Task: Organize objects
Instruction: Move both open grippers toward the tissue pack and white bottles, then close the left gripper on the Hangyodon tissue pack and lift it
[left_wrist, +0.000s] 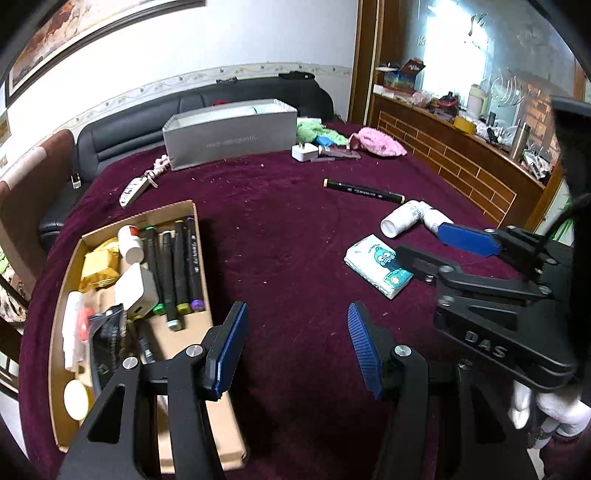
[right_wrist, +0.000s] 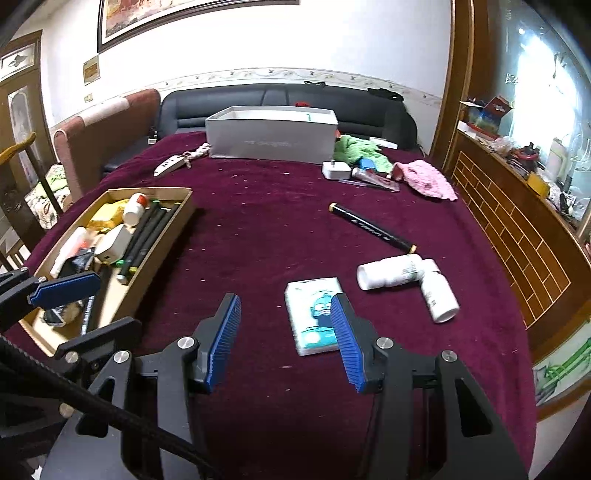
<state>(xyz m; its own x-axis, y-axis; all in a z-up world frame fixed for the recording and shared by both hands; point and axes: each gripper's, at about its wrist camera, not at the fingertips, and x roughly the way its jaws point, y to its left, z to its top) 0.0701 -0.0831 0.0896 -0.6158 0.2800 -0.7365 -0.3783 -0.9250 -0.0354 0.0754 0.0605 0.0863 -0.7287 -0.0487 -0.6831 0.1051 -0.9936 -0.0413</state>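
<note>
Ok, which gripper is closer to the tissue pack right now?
Right. The right gripper hangs just short of the tissue pack, one of its fingers overlapping the pack's edge in view. The left gripper sits farther off, beside the cardboard box.

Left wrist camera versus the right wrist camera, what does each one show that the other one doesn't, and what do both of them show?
Only the left wrist view shows a white-gloved hand behind the right gripper, and the purple marker cap in the cardboard box.

Only the right wrist view shows a yellow chair at the left edge.

Both show the tissue pack, the black marker, two white bottles, the grey bin, the pink cloth, and both grippers, the left gripper open and empty.
</note>
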